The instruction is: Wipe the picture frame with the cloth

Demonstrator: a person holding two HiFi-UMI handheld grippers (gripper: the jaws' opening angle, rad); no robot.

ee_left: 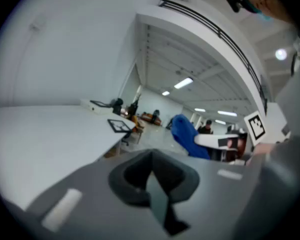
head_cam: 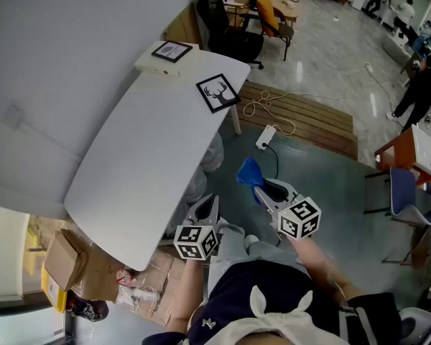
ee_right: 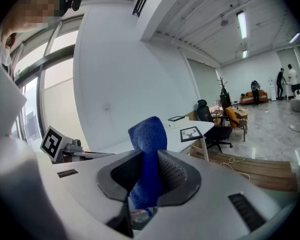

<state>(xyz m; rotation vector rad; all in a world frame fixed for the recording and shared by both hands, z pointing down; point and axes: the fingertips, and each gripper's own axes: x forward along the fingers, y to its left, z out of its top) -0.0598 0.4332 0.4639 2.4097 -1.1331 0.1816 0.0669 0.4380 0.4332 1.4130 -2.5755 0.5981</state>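
The picture frame (head_cam: 218,92), black-edged with a deer print, lies flat at the far right corner of the white table (head_cam: 144,171). It shows small in the left gripper view (ee_left: 121,126) and the right gripper view (ee_right: 191,133). My right gripper (head_cam: 258,185) is off the table's right side, over the floor, shut on a blue cloth (head_cam: 249,172) that sticks up between its jaws (ee_right: 148,149). My left gripper (head_cam: 210,201) hangs beside the table's near edge, shut with nothing in it (ee_left: 152,171). Both are well short of the frame.
A second framed print on a white box (head_cam: 170,52) sits at the table's far end. A black office chair (head_cam: 226,27) stands beyond it. A power strip and cable (head_cam: 266,136) lie on the floor. Cardboard boxes (head_cam: 72,264) sit under the table's near left.
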